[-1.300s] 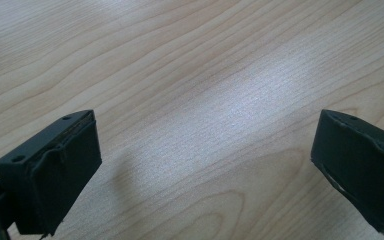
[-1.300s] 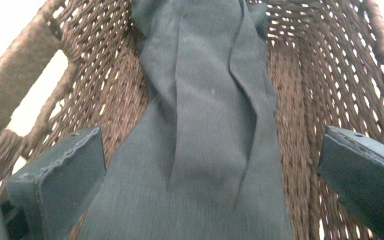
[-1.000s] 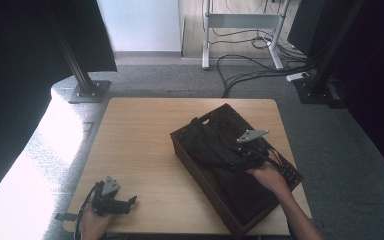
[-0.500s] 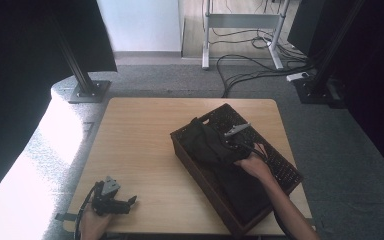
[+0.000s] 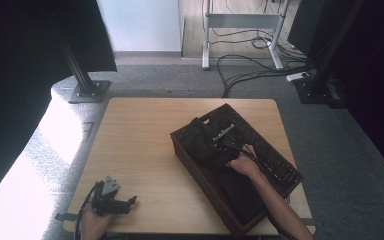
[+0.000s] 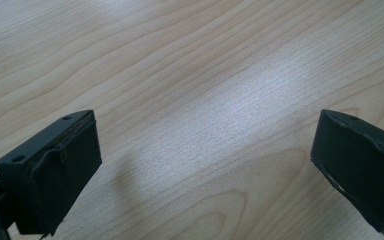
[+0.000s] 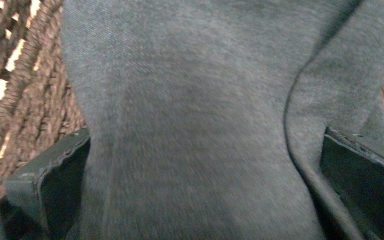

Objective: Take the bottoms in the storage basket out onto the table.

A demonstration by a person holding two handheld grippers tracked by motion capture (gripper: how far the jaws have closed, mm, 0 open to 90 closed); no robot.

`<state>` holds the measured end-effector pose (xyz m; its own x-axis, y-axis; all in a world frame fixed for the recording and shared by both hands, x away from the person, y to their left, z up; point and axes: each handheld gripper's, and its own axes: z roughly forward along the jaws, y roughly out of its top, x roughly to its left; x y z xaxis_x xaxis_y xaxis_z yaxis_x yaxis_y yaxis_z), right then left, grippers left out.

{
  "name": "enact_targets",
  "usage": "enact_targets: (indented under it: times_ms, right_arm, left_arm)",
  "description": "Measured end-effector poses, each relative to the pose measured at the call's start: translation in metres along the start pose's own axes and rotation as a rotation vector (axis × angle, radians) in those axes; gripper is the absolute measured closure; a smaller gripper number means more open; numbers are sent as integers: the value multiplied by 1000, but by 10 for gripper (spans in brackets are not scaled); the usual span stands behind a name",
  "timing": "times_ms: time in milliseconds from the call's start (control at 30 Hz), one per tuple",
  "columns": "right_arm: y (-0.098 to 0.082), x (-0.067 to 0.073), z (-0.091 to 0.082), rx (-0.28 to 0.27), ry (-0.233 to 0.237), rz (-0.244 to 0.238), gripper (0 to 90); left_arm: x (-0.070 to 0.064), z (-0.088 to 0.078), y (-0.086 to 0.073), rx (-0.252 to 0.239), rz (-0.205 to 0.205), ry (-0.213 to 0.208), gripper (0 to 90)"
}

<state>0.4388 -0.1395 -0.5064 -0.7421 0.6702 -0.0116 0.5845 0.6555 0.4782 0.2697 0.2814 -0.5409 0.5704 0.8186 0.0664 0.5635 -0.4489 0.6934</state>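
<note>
Wooden table (image 5: 145, 145): left gripper (image 5: 114, 202) idle, jaws apart. Right gripper (image 5: 224, 145) in basket (image 5: 280, 165), jaws wide around dark cloth (image 7: 190, 115); close on thick fold before lifting.

No text, label or number (brands included) can be read.

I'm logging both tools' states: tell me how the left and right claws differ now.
The left claw rests low over the bare wooden table at its near left corner; the right claw is down in the wicker basket. The left holds nothing between its jaws; dark grey cloth fills the right's. Both stand open.
</note>
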Motion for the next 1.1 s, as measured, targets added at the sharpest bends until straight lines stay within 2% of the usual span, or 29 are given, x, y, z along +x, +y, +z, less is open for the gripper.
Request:
enact_targets:
  times_ms: [133, 267, 367, 500, 600, 833, 900, 933, 967, 1000, 1100]
  right_arm:
    - [2, 1, 3, 17, -21, -7, 0]
    - [-2, -7, 2, 26, -51, 29, 0]
    - [-5, -11, 5, 30, -23, 64, 0]
    - [-4, -9, 10, 50, 3, 60, 0]
    - [1, -4, 15, 77, -6, 65, 0]
    - [7, -5, 22, 72, 14, 87, 0]
    - [7, -7, 21, 66, 25, 105, 69]
    - [7, -7, 21, 66, 25, 105, 69]
    - [7, -8, 19, 61, 25, 116, 125]
    - [6, -7, 15, 53, 32, 125, 227]
    - [7, -1, 11, 44, 33, 113, 387]
  left_arm:
    - [0, 0, 0, 1, -1, 0, 0]
    - [0, 0, 0, 2, 0, 0, 0]
    - [0, 1, 0, 6, 2, 1, 0]
    - [-1, 1, 0, 10, 6, 1, 0]
    - [-1, 2, 0, 10, 6, 0, 0]
    - [-1, 2, 0, 9, 9, 0, 0]
    - [-1, 1, 0, 8, 9, 0, 0]
    - [-1, 1, 0, 8, 9, 0, 0]
    - [-1, 1, 0, 8, 9, 0, 0]
    - [-1, 1, 0, 9, 9, 0, 0]
    - [-1, 2, 0, 9, 9, 1, 0]
